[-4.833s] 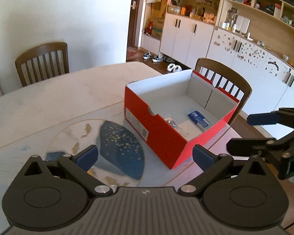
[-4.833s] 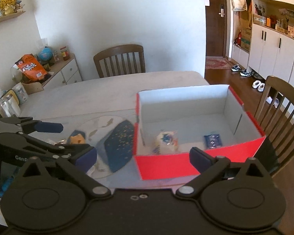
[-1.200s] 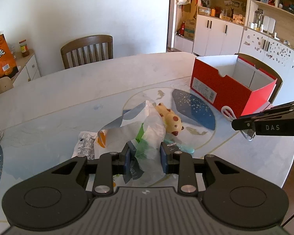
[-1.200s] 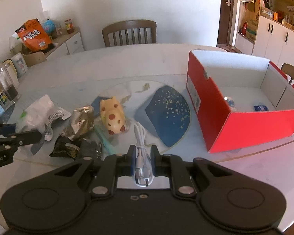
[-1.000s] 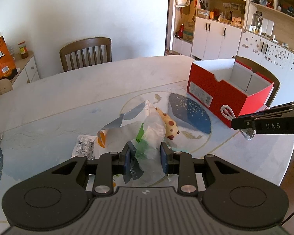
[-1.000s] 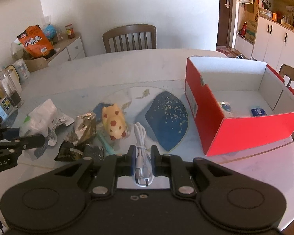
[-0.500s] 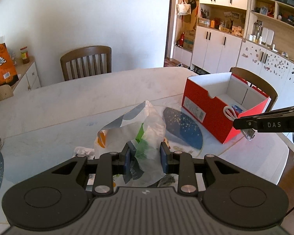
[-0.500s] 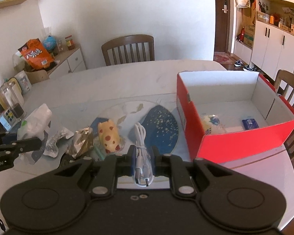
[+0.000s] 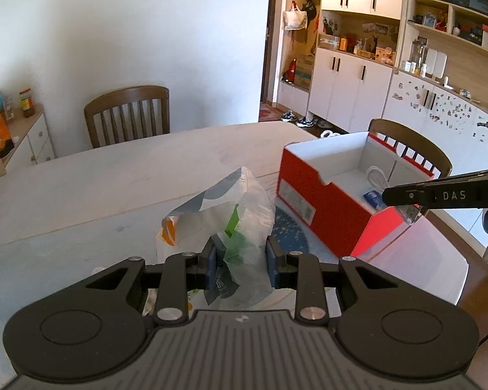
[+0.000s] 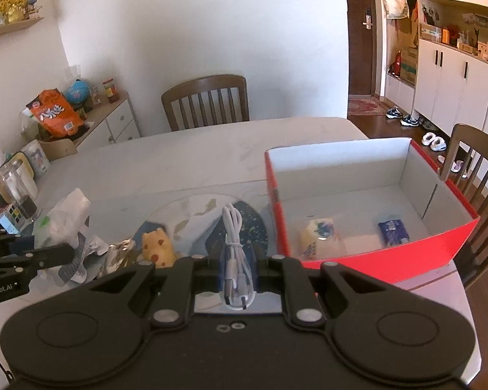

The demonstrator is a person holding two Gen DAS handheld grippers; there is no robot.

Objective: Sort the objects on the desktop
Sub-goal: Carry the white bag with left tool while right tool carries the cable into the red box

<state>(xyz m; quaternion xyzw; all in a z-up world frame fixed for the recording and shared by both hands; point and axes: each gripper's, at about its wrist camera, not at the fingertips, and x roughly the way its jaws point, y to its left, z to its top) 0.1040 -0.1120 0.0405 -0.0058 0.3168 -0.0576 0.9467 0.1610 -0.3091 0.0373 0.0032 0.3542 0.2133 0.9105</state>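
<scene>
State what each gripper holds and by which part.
Left gripper pinches a crumpled plastic bag near its bottom; right gripper clamps a coiled white cable near its plug end.

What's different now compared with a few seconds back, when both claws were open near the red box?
The left gripper has clamped a crumpled plastic bag; the right gripper has clamped a coiled white cable. Both are lifted towards the red box. The box and its contents haven't moved.
</scene>
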